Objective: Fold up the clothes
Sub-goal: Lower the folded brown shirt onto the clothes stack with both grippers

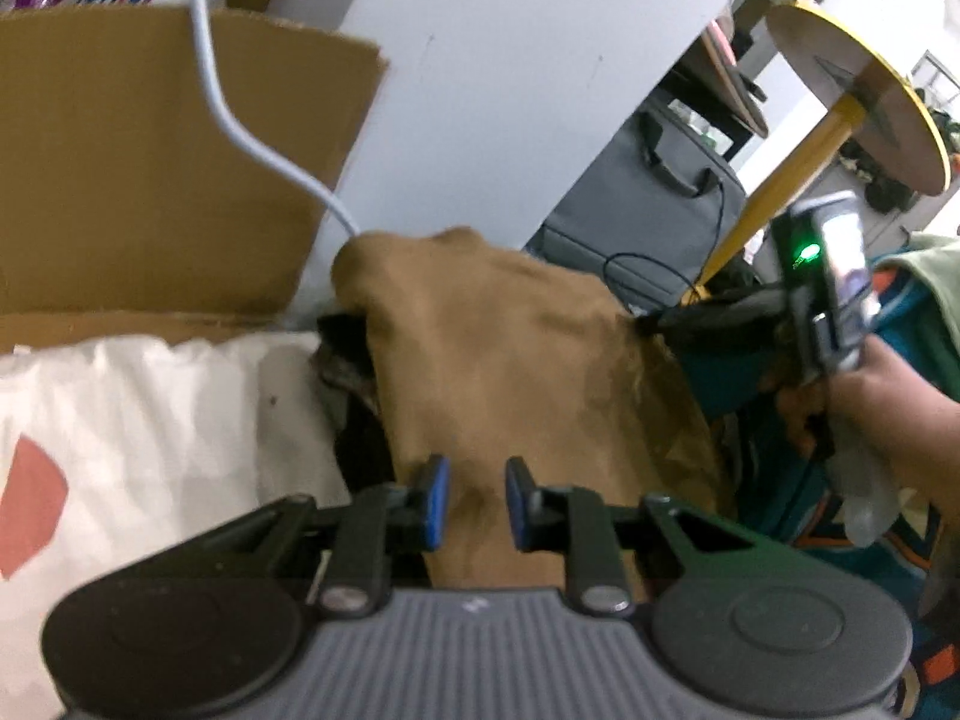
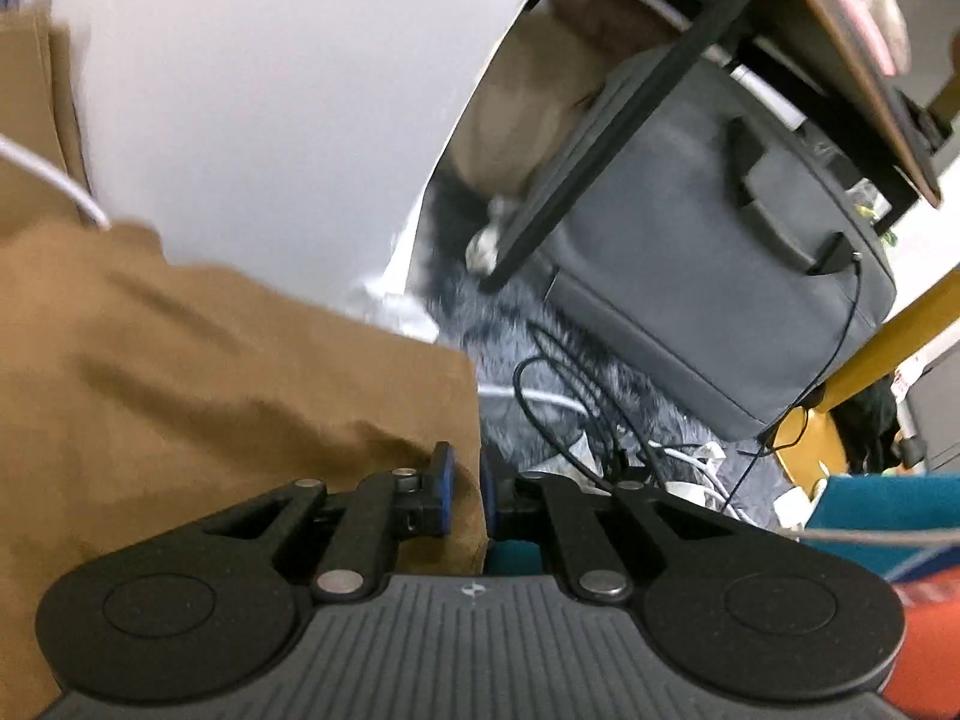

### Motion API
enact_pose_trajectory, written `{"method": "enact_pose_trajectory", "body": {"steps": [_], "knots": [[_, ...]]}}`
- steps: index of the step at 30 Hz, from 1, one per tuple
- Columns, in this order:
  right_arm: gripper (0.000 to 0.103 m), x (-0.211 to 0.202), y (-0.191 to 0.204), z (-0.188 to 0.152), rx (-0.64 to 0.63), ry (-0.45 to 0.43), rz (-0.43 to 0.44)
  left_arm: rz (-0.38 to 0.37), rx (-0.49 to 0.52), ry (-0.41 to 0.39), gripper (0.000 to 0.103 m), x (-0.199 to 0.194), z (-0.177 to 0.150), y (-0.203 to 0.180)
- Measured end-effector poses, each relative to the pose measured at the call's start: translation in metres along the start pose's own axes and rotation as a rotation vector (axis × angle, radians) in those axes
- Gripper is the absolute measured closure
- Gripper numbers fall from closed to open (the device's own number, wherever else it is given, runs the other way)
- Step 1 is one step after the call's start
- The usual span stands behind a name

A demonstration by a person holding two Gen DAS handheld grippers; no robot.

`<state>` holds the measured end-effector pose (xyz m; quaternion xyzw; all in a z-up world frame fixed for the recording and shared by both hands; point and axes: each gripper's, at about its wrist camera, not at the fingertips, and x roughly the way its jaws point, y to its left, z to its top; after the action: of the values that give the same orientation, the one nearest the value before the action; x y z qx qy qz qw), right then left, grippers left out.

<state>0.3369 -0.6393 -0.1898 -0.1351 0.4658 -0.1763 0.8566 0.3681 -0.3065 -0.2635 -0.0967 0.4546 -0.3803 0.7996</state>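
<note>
Left gripper (image 1: 477, 501): jaws pinch the brown garment (image 1: 510, 348) at 6 o'clock.
Brown garment: lifted, draped toward 12 o'clock.
Right gripper (image 2: 465, 492): jaws clamp its right edge.
Advice: keep both edges taut and level before folding.

The brown cloth (image 1: 510, 360) runs under the left gripper (image 1: 477, 504) at the bottom of the frame, so its near end is hidden. A dark thing (image 1: 345, 360) under the cloth is too blurry to tell. In the right wrist view the cloth (image 2: 210, 372) is blurry and cut off at the left edge. The grey bag (image 2: 720, 252) sits partly behind a black bar (image 2: 600, 138).
</note>
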Motion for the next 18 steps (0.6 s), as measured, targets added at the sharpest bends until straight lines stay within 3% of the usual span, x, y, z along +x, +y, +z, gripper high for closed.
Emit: {"method": "enact_pose_trajectory", "body": {"steps": [3,8,18], "knots": [[0.089,-0.028,-0.002,-0.011,0.034,-0.056,0.029,0.016,-0.014,-0.014,0.079,-0.01,-0.006,0.0],[0.089,-0.057,0.002,-0.056,0.095,-0.091,0.074,0.047,-0.007,-0.038,0.062,-0.022,-0.016,-0.003],[0.089,-0.056,0.011,-0.134,0.137,-0.116,0.048,0.026,-0.026,0.014,0.058,-0.018,-0.06,-0.002]]}}
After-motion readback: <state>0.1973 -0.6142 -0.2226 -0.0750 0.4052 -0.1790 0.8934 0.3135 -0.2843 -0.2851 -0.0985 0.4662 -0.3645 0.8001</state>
